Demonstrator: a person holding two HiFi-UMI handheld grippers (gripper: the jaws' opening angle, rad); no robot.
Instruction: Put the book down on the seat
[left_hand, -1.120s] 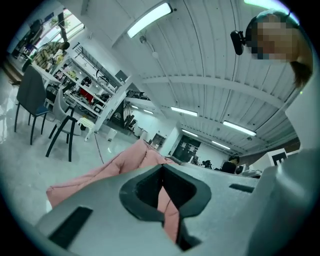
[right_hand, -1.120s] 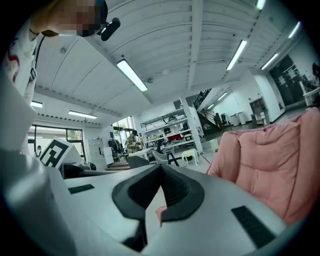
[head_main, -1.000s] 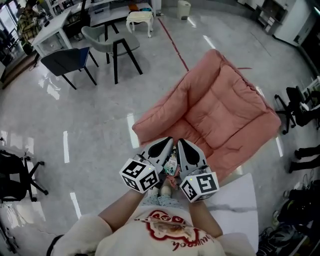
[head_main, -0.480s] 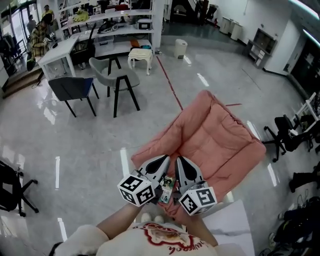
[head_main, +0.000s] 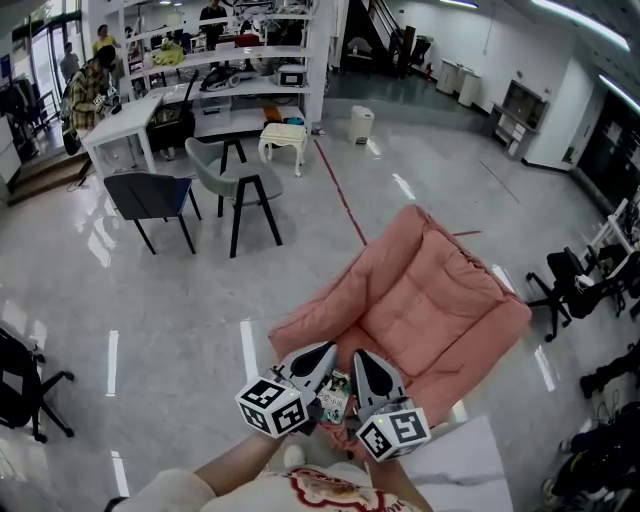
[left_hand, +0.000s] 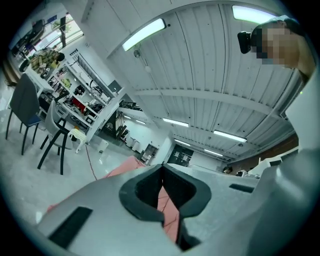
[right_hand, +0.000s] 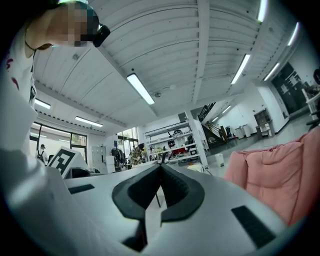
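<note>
1. Pink padded seat (head_main: 430, 300) lies just ahead of both grippers' tips, on a glossy grey floor (head_main: 180, 300).
2. Small book (head_main: 334, 396) with a colourful cover sits wedged between the left gripper (head_main: 322, 350) and the right gripper (head_main: 362, 356), back by their marker cubes (head_main: 272, 405). The gripper bodies cover most of it. Can't tell if it touches the seat's near edge.
3. Writing:
   - The print on the book cover is too small to read.
   - The cubes carry black-and-white square patterns, no words.
   - The red print on the person's white top (head_main: 320, 492) is cut off and unreadable.
4. Left gripper: jaws together, nothing clamped between the pads. Only a strip of the pink seat shows through the gap behind the tips.
5. Right gripper: jaws together, nothing between the pads. The seat shows off to its right.
6. Well ahead and to the left of the left gripper:
   - grey chair (head_main: 235, 175)
   - dark blue chair (head_main: 148, 195)
   - small white stool (head_main: 282, 135)
   - white desk (head_main: 120, 120)
   - cluttered white shelves (head_main: 230, 55)
   - white bin (head_main: 360, 122)
   - people (head_main: 90, 85) standing past the desk
7. Red line (head_main: 340, 195) on the floor runs from beyond the seat toward the shelves.
8. Far right of the right gripper is a black office chair (head_main: 560, 285). A white board (head_main: 480, 465) lies just beside its cube. Far left of the left gripper is a black chair (head_main: 15, 380).
</note>
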